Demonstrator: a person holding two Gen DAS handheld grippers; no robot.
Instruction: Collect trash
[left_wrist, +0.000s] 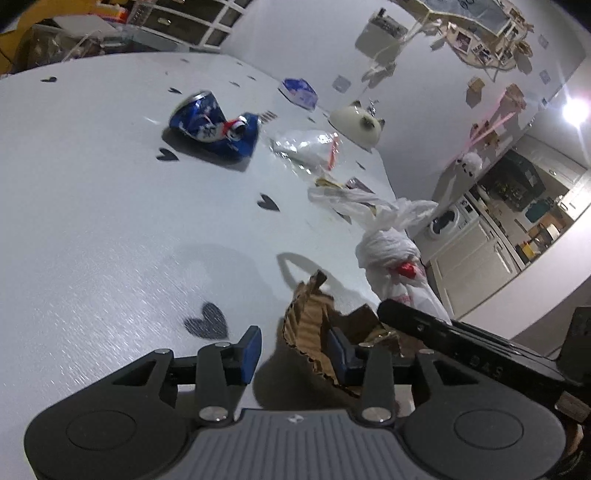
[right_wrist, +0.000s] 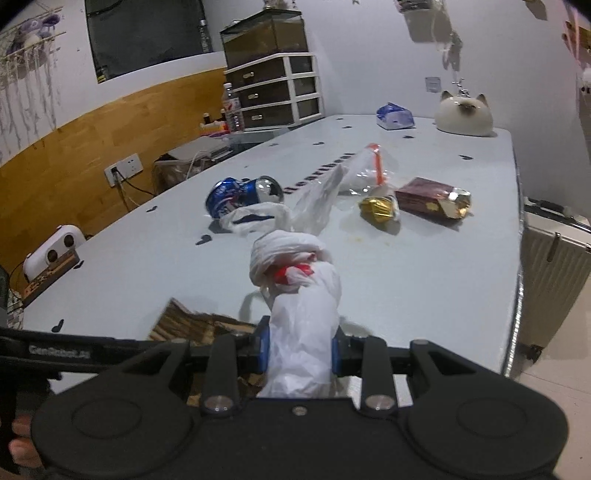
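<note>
Step in hand: judged from the scene, you are gathering loose litter into the torn cardboard box (left_wrist: 314, 325) at the near edge of the table (left_wrist: 92, 221), with the knotted white plastic bag (right_wrist: 299, 295) next to go in
Right gripper (right_wrist: 297, 350): its blue pads pinch the lower neck of the bag; the knot and loose handles stick out ahead of the fingers, lifted over the table surface
Left gripper (left_wrist: 295, 350): fingers partly spread; the right-hand pad sits at the corrugated wall of the box, the left-hand pad stands clear of it, so nothing is clamped; whether the one pad touches the cardboard cannot be told
How to do it well: steady the box by its wall with your left gripper before you bring the bag over; carry the bag low and let go only once the knot is past the rim, since the light box could tip or slide
Pose: both grippers point forward and downward across the table, close side by side, the right one's body crossing the lower right of the left wrist view
Remaining trash: crushed blue can (right_wrist: 243, 194), clear zip bag (right_wrist: 364, 170), gold wrapper (right_wrist: 378, 208) and dark red packet (right_wrist: 430, 199) lie farther along the table, well apart from the box
</note>
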